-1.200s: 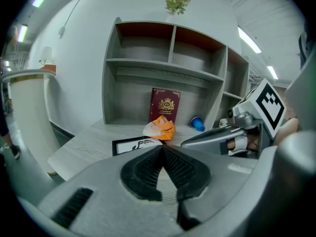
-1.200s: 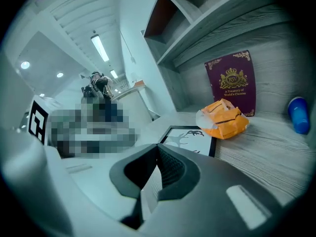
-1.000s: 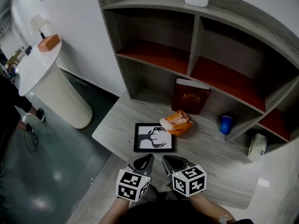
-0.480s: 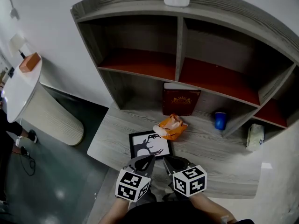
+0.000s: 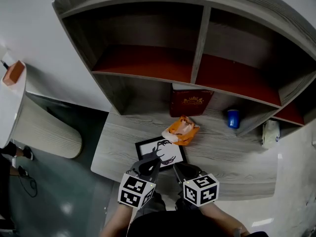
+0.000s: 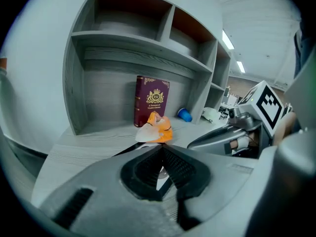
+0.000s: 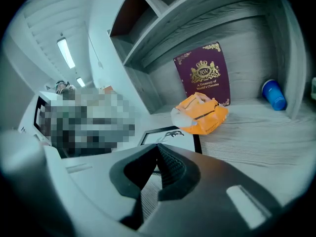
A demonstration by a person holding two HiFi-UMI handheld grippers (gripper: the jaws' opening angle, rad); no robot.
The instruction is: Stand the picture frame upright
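The picture frame (image 5: 162, 153) lies flat on the wooden desk (image 5: 118, 137), black-rimmed with a dark antler print on white; its far corner shows in the right gripper view (image 7: 170, 134). My left gripper (image 5: 149, 165) hovers over the frame's near left edge, shut with nothing in it. My right gripper (image 5: 178, 169) sits just beside it at the frame's near right corner, also shut and empty. In both gripper views the jaws meet at their tips above the frame.
An orange packet (image 5: 181, 130) rests against the frame's far right corner. A dark red book (image 5: 190, 102) stands against the shelf back. A blue cup (image 5: 233, 118) and a white pouch (image 5: 268, 133) sit to the right. The desk's near edge lies under my grippers.
The head view has swung nearer to the desk and shelf. Both grippers, still shut, now reach over the frame's near edge instead of hanging short of it.
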